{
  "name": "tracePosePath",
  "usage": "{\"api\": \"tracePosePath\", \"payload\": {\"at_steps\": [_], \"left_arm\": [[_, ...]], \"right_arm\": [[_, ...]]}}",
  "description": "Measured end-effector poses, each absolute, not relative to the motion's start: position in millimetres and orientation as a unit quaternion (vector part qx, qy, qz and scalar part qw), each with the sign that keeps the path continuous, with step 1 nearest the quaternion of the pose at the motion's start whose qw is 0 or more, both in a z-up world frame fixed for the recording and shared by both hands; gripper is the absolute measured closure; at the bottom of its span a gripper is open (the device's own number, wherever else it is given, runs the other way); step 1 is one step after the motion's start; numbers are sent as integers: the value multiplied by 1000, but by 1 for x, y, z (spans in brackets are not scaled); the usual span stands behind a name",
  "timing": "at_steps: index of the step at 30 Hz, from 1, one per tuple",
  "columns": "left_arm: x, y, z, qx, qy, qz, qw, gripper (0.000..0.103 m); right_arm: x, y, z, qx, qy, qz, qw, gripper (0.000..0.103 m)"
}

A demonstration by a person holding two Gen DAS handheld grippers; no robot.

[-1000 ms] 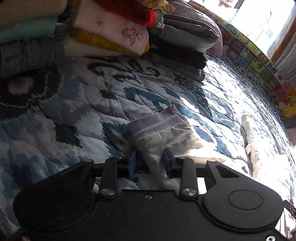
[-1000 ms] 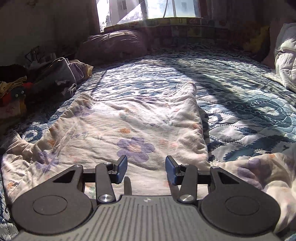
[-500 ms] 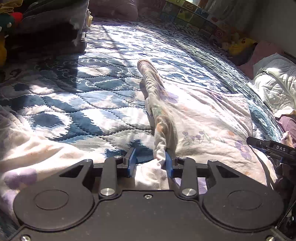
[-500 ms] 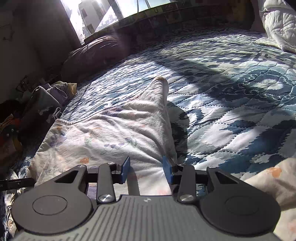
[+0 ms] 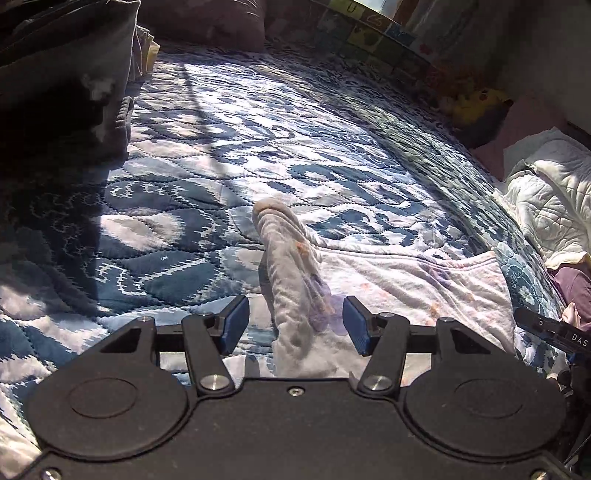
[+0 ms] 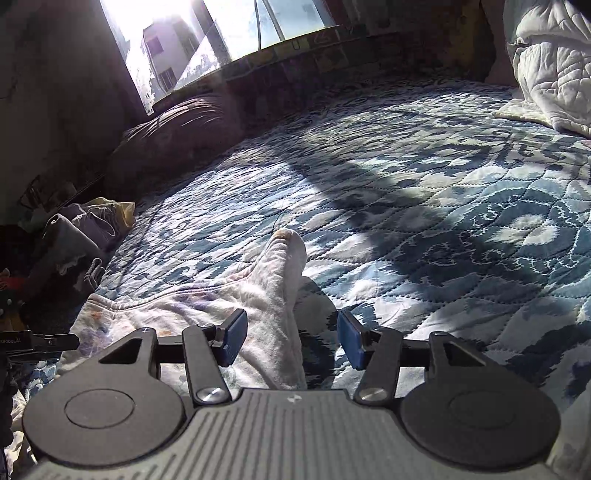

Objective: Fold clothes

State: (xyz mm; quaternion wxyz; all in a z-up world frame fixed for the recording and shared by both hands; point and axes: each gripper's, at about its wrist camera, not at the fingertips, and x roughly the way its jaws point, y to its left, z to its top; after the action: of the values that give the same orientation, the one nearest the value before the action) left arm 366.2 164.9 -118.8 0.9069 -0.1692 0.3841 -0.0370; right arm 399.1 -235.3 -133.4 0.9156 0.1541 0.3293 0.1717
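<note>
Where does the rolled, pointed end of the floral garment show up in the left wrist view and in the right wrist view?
Left wrist: the rolled end of the floral garment sits just above centre, its ridge running down between the open left gripper.
Right wrist: the same end sits near centre, above the open right gripper.
Shared landmark: the dark pillow at the far edge of the blue quilt.

garment (image 5: 388, 280): white, purple-orange florals | quilt (image 5: 221, 155): blue-white pattern | claw pads (image 5: 233, 325): blue

Soft, crumpled cloth garment (image 5: 295, 280) lies on a stitched, quilted fabric bedspread (image 5: 221, 155).
</note>
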Motion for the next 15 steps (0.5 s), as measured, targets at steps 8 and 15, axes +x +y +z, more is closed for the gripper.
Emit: {"api": "tracePosePath", "payload": {"at_steps": [8,15], "left_arm": [[406,188,-149,-260,404,-122,868,94],[396,235,-175,-508,281,-295,759,95]], "right_arm": [[434,-227,-151,179,360,220,889,67],[446,-266,-196,382,392,251,798,93]]}}
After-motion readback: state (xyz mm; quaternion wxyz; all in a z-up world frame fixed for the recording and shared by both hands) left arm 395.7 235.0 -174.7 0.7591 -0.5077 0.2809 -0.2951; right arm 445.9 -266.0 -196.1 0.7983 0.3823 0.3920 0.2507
